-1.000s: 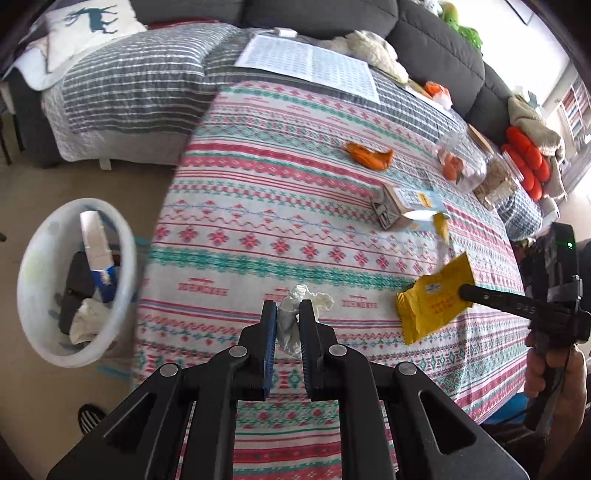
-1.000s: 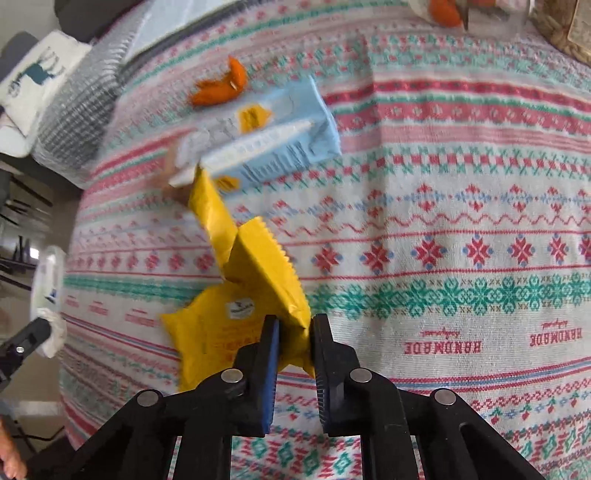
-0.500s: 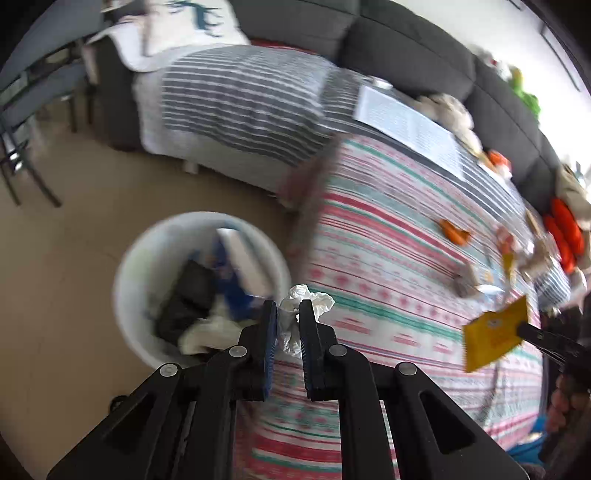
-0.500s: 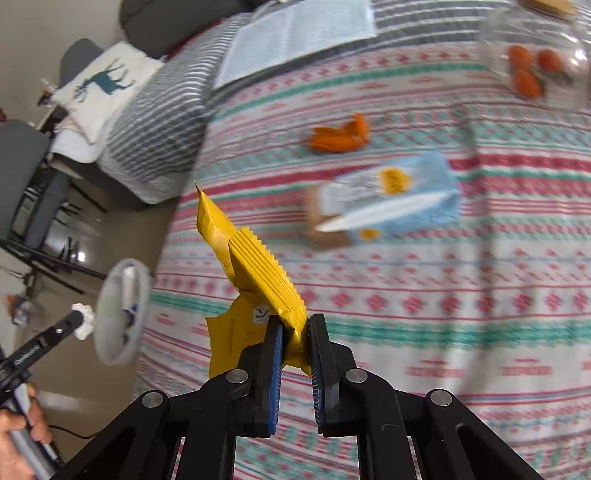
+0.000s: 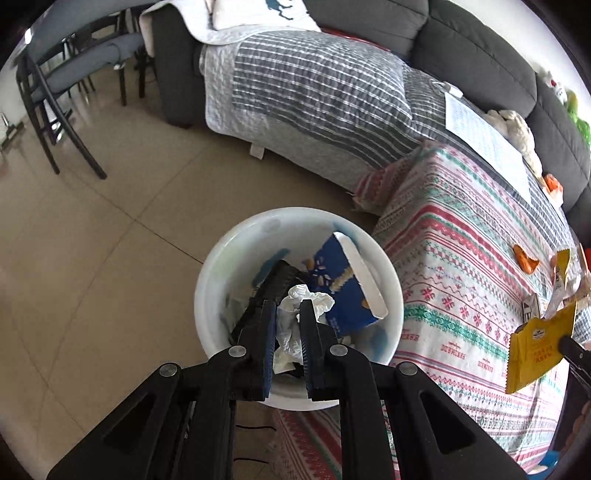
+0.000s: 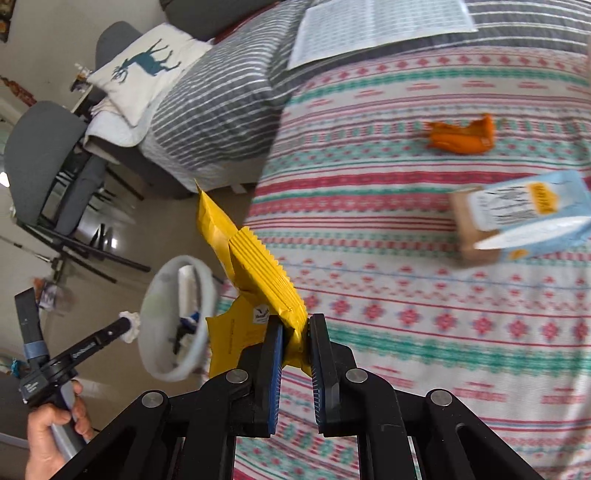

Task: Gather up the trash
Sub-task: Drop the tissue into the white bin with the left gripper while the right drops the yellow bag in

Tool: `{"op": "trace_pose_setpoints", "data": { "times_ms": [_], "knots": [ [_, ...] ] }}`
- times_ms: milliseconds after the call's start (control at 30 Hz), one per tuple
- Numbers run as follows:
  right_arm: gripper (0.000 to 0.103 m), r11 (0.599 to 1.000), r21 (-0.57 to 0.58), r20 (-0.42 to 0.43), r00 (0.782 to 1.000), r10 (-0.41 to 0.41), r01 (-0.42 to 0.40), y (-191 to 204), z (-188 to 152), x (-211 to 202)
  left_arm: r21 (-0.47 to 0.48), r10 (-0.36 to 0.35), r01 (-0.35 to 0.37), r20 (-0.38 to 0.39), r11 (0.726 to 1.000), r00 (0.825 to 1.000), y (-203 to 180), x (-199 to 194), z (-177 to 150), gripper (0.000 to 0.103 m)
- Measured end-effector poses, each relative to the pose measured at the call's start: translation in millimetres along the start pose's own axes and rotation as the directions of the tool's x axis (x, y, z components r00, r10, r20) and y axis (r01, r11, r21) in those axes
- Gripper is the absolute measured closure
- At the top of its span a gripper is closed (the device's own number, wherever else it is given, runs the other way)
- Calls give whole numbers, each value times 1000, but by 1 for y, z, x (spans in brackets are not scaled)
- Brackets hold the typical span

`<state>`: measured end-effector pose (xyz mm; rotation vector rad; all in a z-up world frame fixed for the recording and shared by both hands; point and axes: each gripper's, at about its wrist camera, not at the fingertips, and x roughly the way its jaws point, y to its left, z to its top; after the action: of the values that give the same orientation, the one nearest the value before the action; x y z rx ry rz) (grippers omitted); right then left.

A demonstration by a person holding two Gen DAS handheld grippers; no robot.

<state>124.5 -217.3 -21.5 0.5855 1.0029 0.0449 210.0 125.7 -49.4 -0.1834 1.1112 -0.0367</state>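
Note:
My left gripper (image 5: pixel 288 314) is shut on a crumpled white tissue (image 5: pixel 303 301) and hangs right above the white trash bin (image 5: pixel 221 258) on the floor. Inside the bin lie a blue box (image 5: pixel 341 291) and dark scraps. In the right wrist view my right gripper (image 6: pixel 296 325) is shut on a yellow snack wrapper (image 6: pixel 255 258), lifted over the table's left edge. The same wrapper (image 5: pixel 535 347) shows at the right of the left wrist view. The bin (image 6: pixel 162 321) and the left gripper (image 6: pixel 129 323) with the tissue lie to the left.
On the patterned tablecloth (image 6: pixel 406 295) remain an orange wrapper (image 6: pixel 461 138) and a light blue carton (image 6: pixel 524 218). A printed sheet (image 6: pixel 376 26) lies at the far end. A grey striped sofa (image 5: pixel 314 92) and chairs (image 5: pixel 55 74) border the tiled floor.
My left gripper has swung with the tissue from the table's edge to over the bin. My right gripper has lifted the yellow wrapper off the cloth and carried it leftward toward the table's edge.

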Motion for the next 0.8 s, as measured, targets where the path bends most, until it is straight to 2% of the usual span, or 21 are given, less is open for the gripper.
{"op": "trace_pose_setpoints", "data": {
  "times_ms": [267,333,400,500,600,800],
  "knots": [
    [91,1000,-15,-20,1000,23,-24,18,-1,20,14,-20,19,19,1000,1000,-2,2,4,85],
    [91,999,-13,-17,999,33,-33,20,-1,21,11,-14,14,-2,1000,1000,-3,4,4,72],
    [91,999,-14,-14,999,32,-32,20,-1,20,-3,-4,4,-23,1000,1000,-2,6,3,38],
    [91,999,-18,-10,1000,29,-29,21,0,21,7,42,-42,-11,999,999,2,1,1,19],
    [91,999,-23,-11,999,32,-32,27,0,24,30,88,-89,12,996,996,8,-7,-3,12],
    [91,996,-60,-22,998,65,-66,53,1,43,51,149,-150,25,987,988,33,-20,-13,12]
  ]
}}
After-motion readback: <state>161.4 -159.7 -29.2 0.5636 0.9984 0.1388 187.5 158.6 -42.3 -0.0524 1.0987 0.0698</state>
